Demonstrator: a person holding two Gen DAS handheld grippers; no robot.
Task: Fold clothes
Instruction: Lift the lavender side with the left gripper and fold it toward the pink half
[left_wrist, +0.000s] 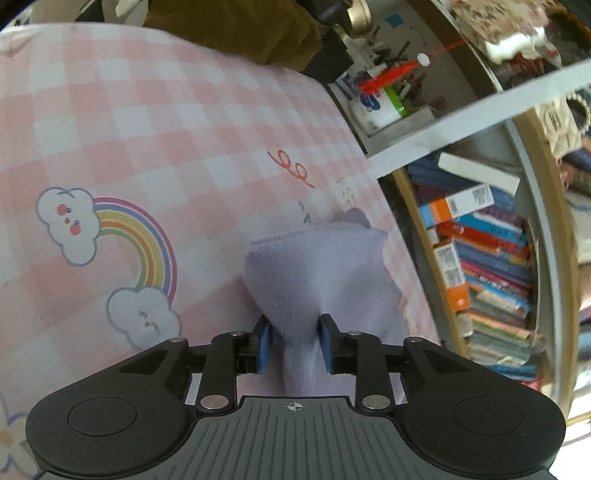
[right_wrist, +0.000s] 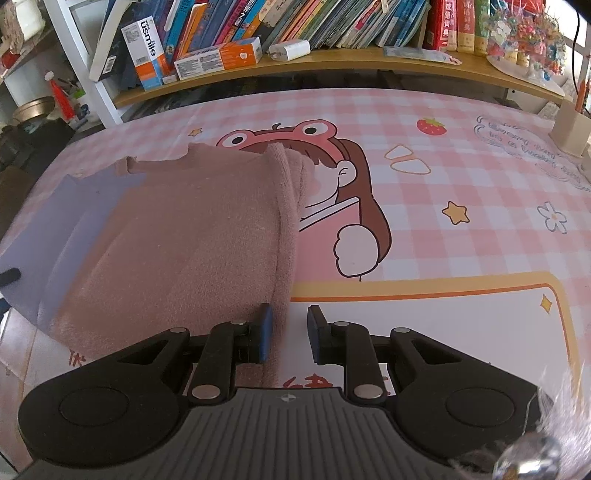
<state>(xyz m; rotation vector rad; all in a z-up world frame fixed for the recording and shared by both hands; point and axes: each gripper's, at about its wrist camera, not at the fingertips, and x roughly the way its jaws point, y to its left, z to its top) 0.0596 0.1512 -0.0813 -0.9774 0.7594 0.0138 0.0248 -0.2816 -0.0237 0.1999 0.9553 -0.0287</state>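
A pink-and-white checked cloth (right_wrist: 461, 173) printed with cartoons covers the counter: a frog-hatted girl in the right wrist view, a rainbow between two clouds (left_wrist: 110, 254) in the left wrist view. Behind the counter runs a wooden shelf (right_wrist: 332, 62) packed with leaning books and small boxes.

On the cloth lie the clothes. The larger piece in view is a dusty-pink fleece garment (right_wrist: 192, 236), fuzzy and matte, with a thick rolled hem along its right side. Its long axis runs from the near edge of the counter away toward the shelf, leaning a little left, and a small tab of fabric sticks out at its far left corner. It lies partly over a lavender garment (right_wrist: 70, 221), which is smooth and flat and spreads out to the left beneath it.

In the left wrist view the lavender garment (left_wrist: 325, 280) is bunched into a soft peak near the counter's right edge, narrowing toward the camera. The left gripper (left_wrist: 296, 341) has its blue-padded fingers clenched on that narrow fold.

The right gripper (right_wrist: 290, 332) is released, its fingers apart with bare cloth between them; the left finger (right_wrist: 265, 332) sits just beside the pink garment's rolled hem.
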